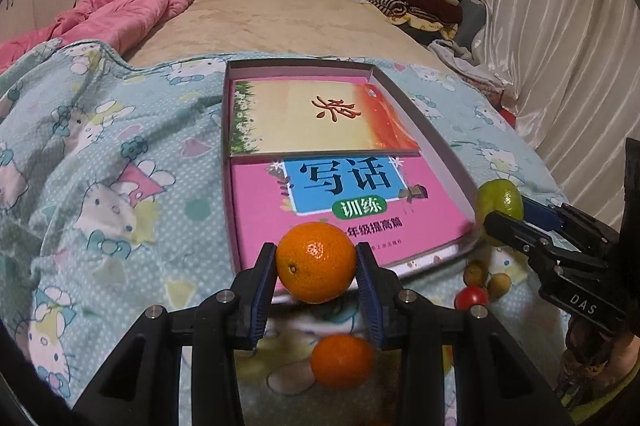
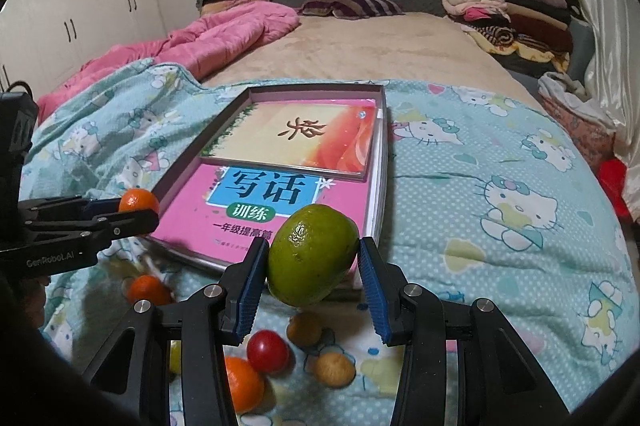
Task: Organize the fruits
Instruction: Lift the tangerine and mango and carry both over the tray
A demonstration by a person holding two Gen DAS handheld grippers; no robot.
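The carrying step looks to be in hand: the left hand-held gripper (image 1: 316, 272) is clamped on an orange (image 1: 316, 262) and the right hand-held gripper (image 2: 312, 266) on a green citrus fruit (image 2: 312, 254), both lifted clear of the bed (the quilt (image 1: 100, 165) covers it). At twelve o'clock from each lies the shallow box (image 1: 424, 129) holding books. Next, I judge, each fruit needs lowering inside its rim before the jaws part; other small fruits (image 2: 268, 352) wait at six o'clock.

left hand-held gripper (image 1: 316, 274) clamping orange (image 1: 315, 266)
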